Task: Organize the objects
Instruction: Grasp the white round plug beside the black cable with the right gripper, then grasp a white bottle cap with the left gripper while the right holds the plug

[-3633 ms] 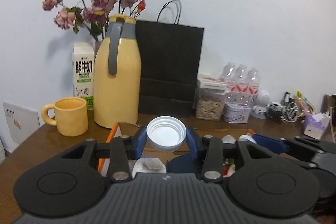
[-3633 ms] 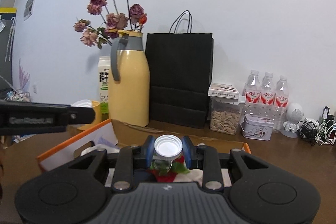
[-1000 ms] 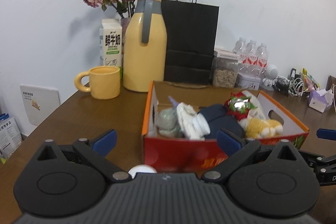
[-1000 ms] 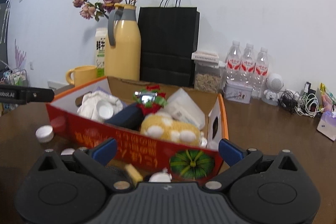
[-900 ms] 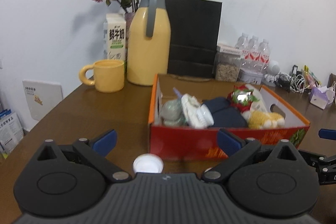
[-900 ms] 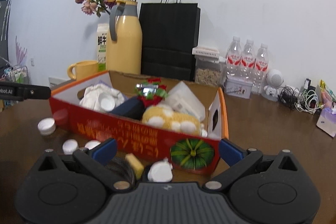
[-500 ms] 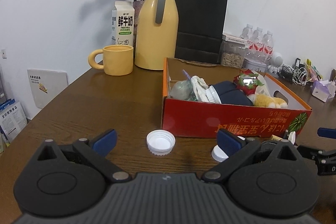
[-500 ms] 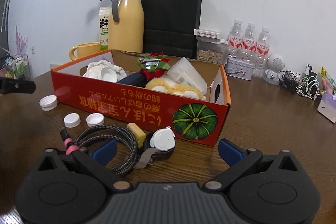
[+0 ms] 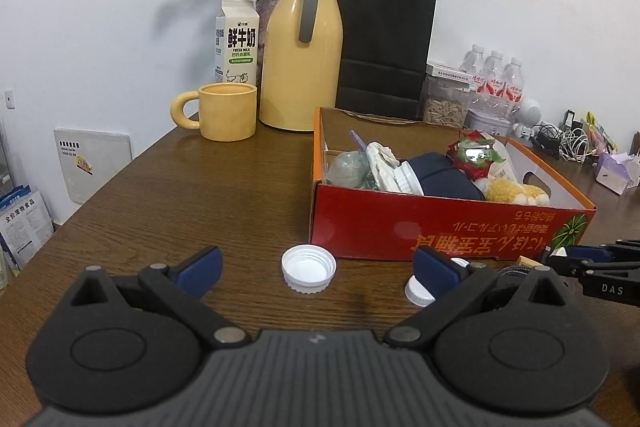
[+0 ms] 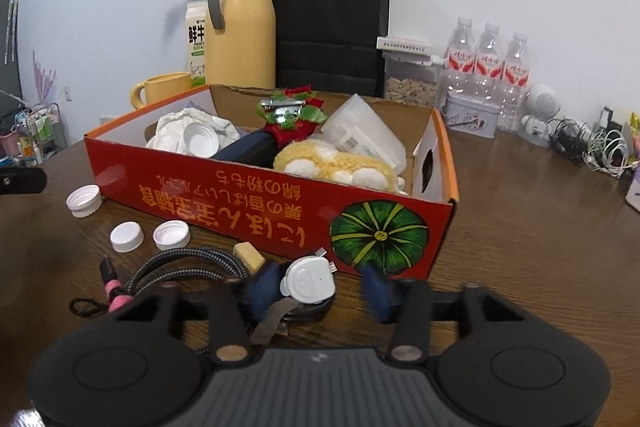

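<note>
your right gripper [image 10: 320, 285], closing but not yet clamped around the white charger [image 10: 308, 282], shows clearly only in its own view, while your left gripper [image 9: 316, 267] stands wide apart behind the white cap [image 9: 308, 268].

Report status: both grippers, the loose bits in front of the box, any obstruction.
Left gripper open over white cap. Right gripper jaws just been closing around white charger plug, right pad not touching. Braided cable beside it; red box close behind.

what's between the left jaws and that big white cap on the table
Nothing visible. The big white cap lies alone on bare table just ahead of the open left gripper, in line with the gap between its jaws. The red box sits behind it.
</note>
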Demonstrator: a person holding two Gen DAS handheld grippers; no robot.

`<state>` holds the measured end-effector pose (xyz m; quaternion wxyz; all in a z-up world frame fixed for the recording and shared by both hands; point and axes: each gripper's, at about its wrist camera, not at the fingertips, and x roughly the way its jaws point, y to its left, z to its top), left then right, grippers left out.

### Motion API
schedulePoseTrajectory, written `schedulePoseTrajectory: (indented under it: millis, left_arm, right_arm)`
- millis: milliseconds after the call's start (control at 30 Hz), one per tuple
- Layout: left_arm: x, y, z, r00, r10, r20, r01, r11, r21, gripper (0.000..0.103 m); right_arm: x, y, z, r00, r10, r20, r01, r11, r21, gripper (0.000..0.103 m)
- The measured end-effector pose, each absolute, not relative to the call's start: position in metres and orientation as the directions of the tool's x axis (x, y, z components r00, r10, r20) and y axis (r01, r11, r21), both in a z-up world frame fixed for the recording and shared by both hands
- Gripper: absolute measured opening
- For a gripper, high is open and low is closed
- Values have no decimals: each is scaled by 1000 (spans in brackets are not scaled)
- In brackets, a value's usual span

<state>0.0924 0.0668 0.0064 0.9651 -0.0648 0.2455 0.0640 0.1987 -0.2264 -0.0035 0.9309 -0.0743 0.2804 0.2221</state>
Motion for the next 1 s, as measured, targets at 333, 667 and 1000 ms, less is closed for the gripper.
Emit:
schedulePoseTrajectory:
  millis: [333,667,1000]
  left_arm:
    - [99,67,3,861,109,-496,-170,982,-80,103]
    - [134,73,-17,800,171,-575,-202,979,11,103]
    - [161,80,-36,749,181,-637,-239,971,-5,103]
  right_arm:
    - [191,-229,-3,776,385,-500,-453,891,-17,25]
    - [179,-239,3,833,371,-410,-415,910,-20,25]
    - [176,-239,3,842,363,-398,-408,913,-29,25]
